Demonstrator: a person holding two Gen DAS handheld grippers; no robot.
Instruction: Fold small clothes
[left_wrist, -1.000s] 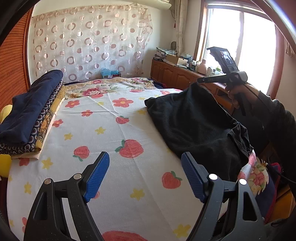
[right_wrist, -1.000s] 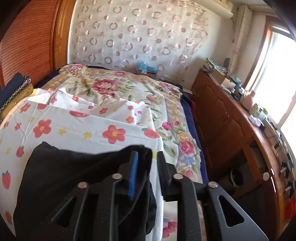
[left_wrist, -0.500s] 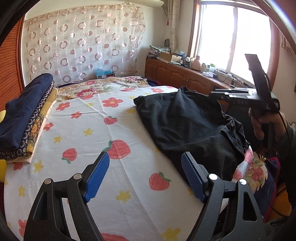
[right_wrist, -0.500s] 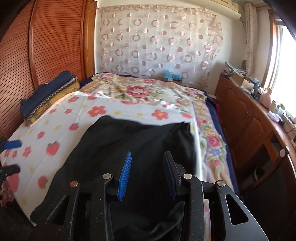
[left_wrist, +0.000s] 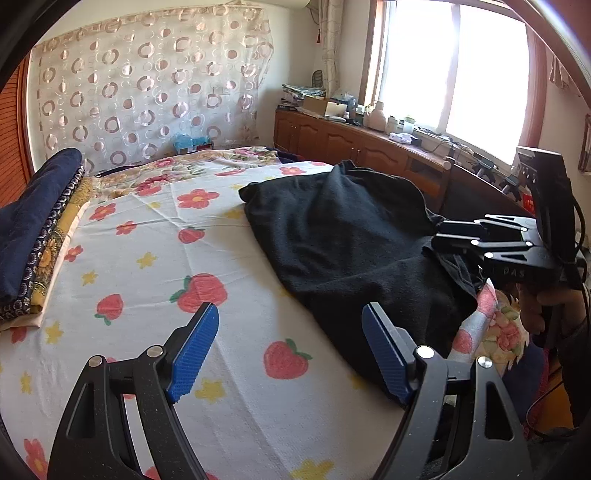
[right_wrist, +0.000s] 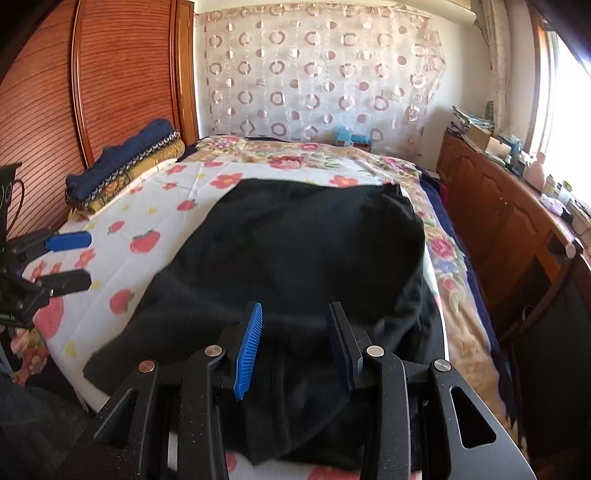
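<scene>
A black garment (left_wrist: 351, 240) lies spread over the right side of the strawberry-print bed sheet (left_wrist: 147, 258), its near edge hanging off the bed. My left gripper (left_wrist: 290, 321) hovers open above the sheet, its right finger just over the garment's near left edge, with nothing between the pads. In the right wrist view the garment (right_wrist: 314, 251) fills the middle. My right gripper (right_wrist: 295, 314) is above its near end, jaws partly apart and gripping nothing. The right gripper (left_wrist: 439, 236) also shows at the garment's right edge, held by a hand (left_wrist: 535, 306). The left gripper (right_wrist: 79, 260) appears at far left.
Folded blankets (left_wrist: 33, 221) are stacked along the bed's left side (right_wrist: 125, 166). A wooden cabinet (right_wrist: 498, 221) cluttered with small items runs under the window on the right. A slatted wooden wardrobe (right_wrist: 110, 92) stands at the left and a circle-patterned curtain at the far end.
The right gripper has pulled back from the garment's far corner to its near end, and its jaws have widened. The garment now lies flatter. The left gripper drifted slightly toward the garment.
</scene>
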